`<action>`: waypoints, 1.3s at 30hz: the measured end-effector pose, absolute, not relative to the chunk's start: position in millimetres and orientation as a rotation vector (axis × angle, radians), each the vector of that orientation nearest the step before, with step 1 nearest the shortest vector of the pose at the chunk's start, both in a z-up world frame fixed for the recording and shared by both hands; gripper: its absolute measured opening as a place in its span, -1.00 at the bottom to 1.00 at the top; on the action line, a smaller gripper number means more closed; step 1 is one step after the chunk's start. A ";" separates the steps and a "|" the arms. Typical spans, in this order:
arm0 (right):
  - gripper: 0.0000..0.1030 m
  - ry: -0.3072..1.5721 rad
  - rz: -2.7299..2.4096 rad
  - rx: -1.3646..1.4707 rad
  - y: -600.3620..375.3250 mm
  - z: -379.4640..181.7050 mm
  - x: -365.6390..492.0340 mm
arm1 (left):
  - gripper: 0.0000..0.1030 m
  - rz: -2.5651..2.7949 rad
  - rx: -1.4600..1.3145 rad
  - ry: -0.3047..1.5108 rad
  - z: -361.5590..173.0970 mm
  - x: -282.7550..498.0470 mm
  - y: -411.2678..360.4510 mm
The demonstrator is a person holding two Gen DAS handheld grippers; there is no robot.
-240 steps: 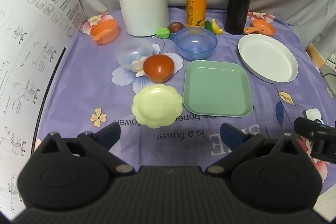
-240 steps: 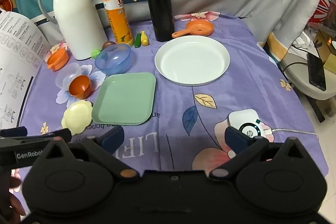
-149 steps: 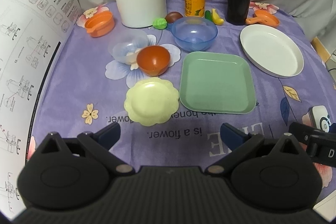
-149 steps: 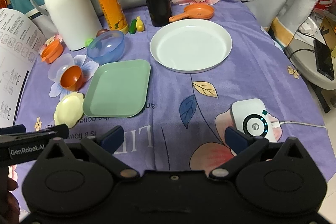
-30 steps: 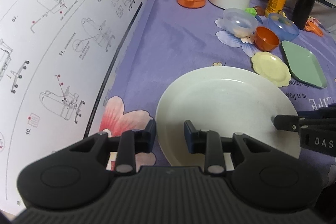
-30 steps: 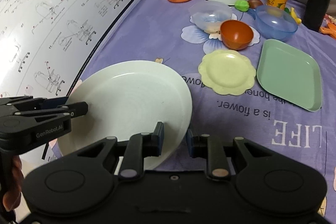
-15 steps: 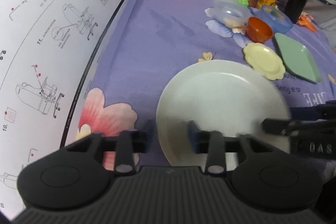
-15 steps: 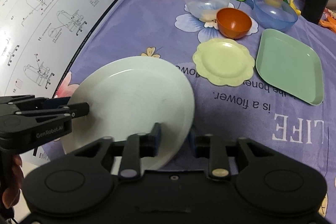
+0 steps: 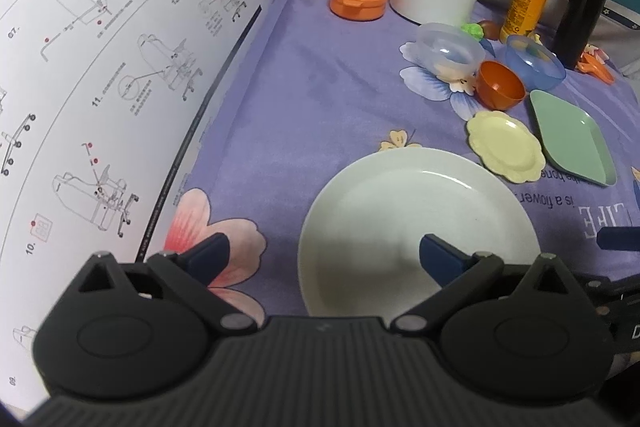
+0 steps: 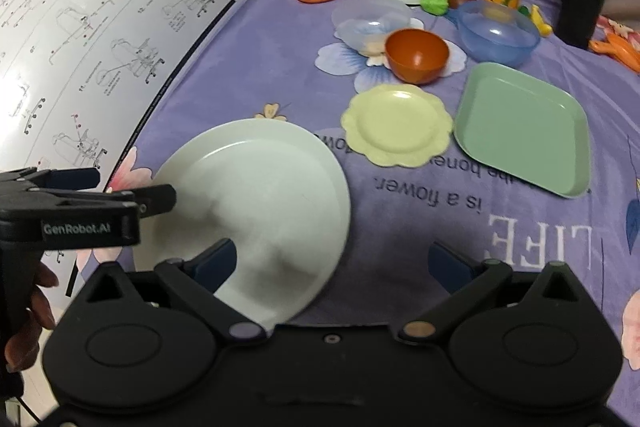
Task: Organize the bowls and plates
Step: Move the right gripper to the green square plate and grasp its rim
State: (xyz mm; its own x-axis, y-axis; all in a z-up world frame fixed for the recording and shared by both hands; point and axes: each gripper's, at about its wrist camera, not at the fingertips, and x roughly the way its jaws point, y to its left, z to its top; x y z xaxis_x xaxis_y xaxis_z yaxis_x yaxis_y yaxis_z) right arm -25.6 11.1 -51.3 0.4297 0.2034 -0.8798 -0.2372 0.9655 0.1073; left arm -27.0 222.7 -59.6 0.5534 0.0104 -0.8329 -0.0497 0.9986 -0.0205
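Left tool (image 9: 322,255) angled steeply down, jaws just spread wide apart, straddling the near left rim of the white plate (image 9: 416,227) without pressing it. Right tool (image 10: 332,261) likewise tilted down, jaws just spread wide, left finger over the plate's near edge, right finger above bare purple cloth (image 10: 400,227); nothing clamped. Fingers of a hand (image 10: 24,323) wrapped round the left tool's handle at lower left. Plate flat on the counter near its front. Curved instruction sheet (image 9: 100,67) walling the left side close by. Beyond, just past the plate's far right rim: yellow scalloped plate (image 10: 396,125), green square plate (image 10: 524,127), orange bowl (image 10: 416,55), clear bowl (image 10: 370,19), blue bowl (image 10: 498,31). Open cloth between sheet and bowls.
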 end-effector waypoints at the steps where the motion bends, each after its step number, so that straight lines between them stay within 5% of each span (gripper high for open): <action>1: 1.00 1.092 0.275 -0.027 8.7 -50.4 -26.1 | 1.00 0.034 -0.041 0.983 -58.3 -26.7 219.7; 37: 1.00 0.990 -0.060 0.176 -180.9 -45.7 12.4 | 1.00 -0.196 0.048 0.965 -47.5 44.6 63.1; 39: 0.86 0.988 -0.078 0.188 -187.2 -50.8 20.7 | 1.00 -0.206 0.046 0.971 -50.2 49.6 57.4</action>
State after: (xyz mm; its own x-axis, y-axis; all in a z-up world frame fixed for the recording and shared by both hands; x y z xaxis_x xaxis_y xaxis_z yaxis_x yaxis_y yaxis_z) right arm 20.7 -187.2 -50.8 0.5495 0.0199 -0.8352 0.1508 0.9809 0.1226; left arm 49.6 57.4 -50.2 0.5468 -0.1533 -0.8231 0.1945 0.9794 -0.0532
